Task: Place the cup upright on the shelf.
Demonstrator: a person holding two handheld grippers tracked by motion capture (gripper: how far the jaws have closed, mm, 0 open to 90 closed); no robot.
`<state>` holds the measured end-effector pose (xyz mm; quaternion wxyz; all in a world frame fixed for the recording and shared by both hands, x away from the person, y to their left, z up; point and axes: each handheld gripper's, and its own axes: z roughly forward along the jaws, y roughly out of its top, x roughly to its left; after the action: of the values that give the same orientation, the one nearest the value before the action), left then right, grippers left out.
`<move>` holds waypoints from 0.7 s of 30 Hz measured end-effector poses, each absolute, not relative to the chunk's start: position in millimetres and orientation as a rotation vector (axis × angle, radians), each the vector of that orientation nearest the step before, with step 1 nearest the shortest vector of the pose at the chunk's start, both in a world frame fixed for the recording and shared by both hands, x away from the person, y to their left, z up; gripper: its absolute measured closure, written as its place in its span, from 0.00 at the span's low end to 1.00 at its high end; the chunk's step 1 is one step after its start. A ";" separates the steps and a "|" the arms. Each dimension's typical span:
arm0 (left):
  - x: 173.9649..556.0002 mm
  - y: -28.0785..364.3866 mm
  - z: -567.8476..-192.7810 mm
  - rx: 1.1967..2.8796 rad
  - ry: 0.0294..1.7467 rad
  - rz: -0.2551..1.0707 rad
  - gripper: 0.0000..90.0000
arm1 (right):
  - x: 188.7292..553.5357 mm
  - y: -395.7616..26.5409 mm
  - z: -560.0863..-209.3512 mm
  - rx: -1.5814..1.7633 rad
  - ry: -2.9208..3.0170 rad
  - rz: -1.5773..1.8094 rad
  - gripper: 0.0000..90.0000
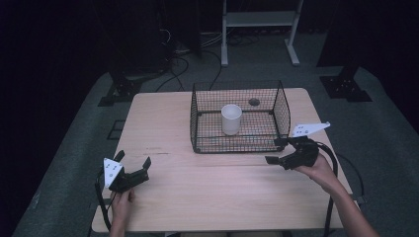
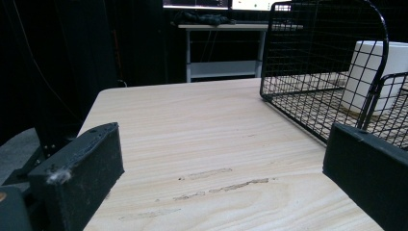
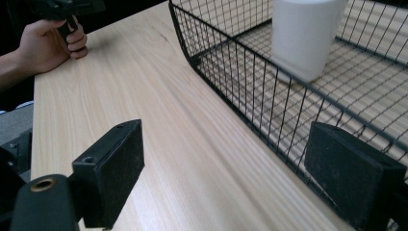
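**Cup in wire basket, both grippers spread and empty**

Landmark: black wire-mesh basket [image 1: 240, 117], rectangular, open top, thin rod frame, sitting on a light wood-grain table [image 1: 168, 128] with rounded corners. White cup [image 1: 231, 119], smooth, matte, slightly tapered cylinder, stands upright inside the basket near its centre.

Right gripper [image 1: 277, 151]: just off the basket's near-right corner, jaws wide apart, nothing between them; one black blocky jaw sits against the mesh side in the right gripper view. Cup is beyond the mesh wall.

Left gripper [image 1: 133, 165]: well clear of the basket, off its near-left side, jaws spread, empty. Left hand [image 1: 121, 203] grips its handle.
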<state>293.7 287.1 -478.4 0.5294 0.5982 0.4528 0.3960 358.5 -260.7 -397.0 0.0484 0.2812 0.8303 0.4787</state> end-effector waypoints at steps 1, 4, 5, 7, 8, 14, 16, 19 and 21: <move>293.8 287.0 -478.4 1.427 1.082 0.946 0.00 | 358.0 -261.9 -398.6 0.862 2.535 1.460 0.14; 293.8 286.9 -478.5 1.427 1.081 0.947 0.00 | 355.4 -266.2 -403.4 0.877 2.538 1.451 0.14; 293.8 286.9 -478.5 1.427 1.081 0.947 0.00 | 354.5 -267.3 -404.1 0.878 2.537 1.446 0.14; 293.8 286.9 -478.5 1.427 1.082 0.947 0.00 | 352.9 -269.0 -404.9 0.879 2.534 1.445 0.14; 293.8 286.9 -478.5 1.426 1.082 0.947 0.00 | 351.5 -270.4 -405.6 0.879 2.524 1.447 0.14; 293.8 286.8 -478.5 1.427 1.082 0.948 0.00 | 343.9 -276.0 -408.8 0.877 2.497 1.465 0.14; 293.8 286.8 -478.5 1.427 1.081 0.948 0.00 | 342.5 -278.5 -410.6 0.885 2.489 1.469 0.14; 293.8 286.8 -478.5 1.427 1.081 0.948 0.00 | 340.9 -282.5 -414.7 0.908 2.481 1.466 0.14; 293.8 286.9 -478.5 1.427 1.081 0.947 0.00 | 339.4 -284.7 -417.8 0.917 2.478 1.455 0.14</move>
<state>293.8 286.9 -478.5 0.5296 0.5975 0.4529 0.3968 339.4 -284.7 -417.8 0.0623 0.3034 0.8199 0.4814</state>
